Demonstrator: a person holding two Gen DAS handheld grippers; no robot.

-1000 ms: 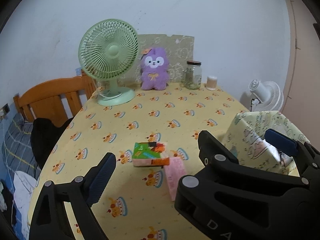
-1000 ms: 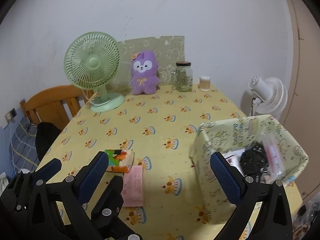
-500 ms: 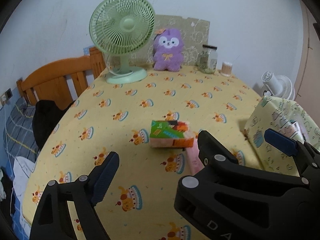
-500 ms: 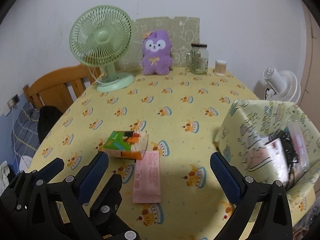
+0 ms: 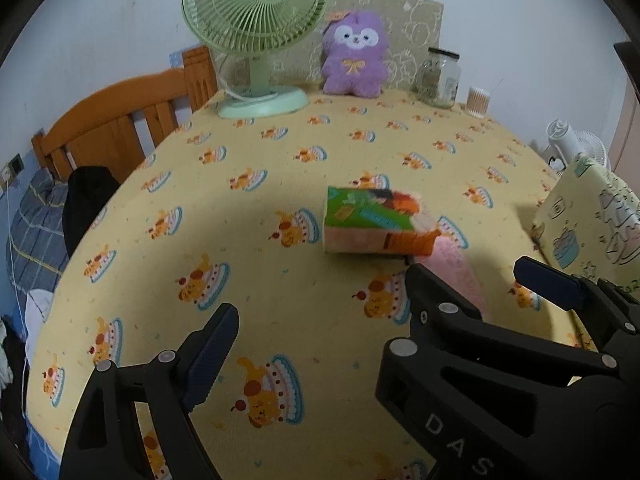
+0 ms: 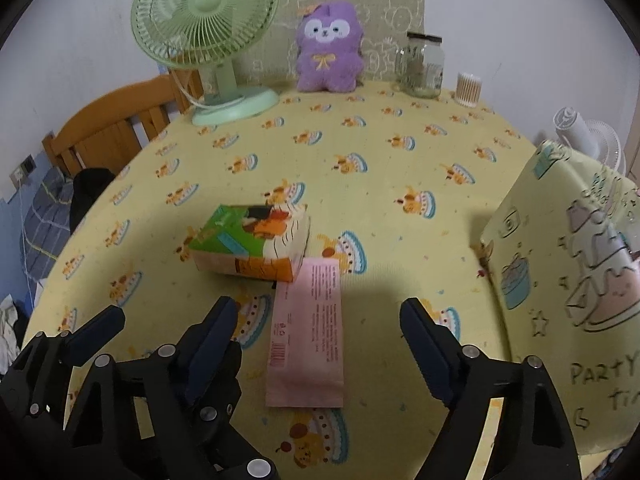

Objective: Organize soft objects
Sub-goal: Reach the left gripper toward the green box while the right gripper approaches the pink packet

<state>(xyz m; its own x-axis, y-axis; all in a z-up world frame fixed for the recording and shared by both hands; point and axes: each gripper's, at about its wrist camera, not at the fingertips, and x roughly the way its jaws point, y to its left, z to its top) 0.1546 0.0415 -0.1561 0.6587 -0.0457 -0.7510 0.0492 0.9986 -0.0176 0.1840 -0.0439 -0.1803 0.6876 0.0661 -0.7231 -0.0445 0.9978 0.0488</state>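
Risks pinching the yellow cloth on the table (image 6: 400, 184) rather than the flat pink pack (image 6: 307, 332) beside the tissue packet (image 6: 252, 242), right gripper (image 6: 320, 336) jaws just narrowing yet empty, left gripper (image 5: 320, 300) wide.

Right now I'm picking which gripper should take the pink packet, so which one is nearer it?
Right. The right gripper straddles the pink packet, open above it. The left gripper sits beside it, to the packet's left.
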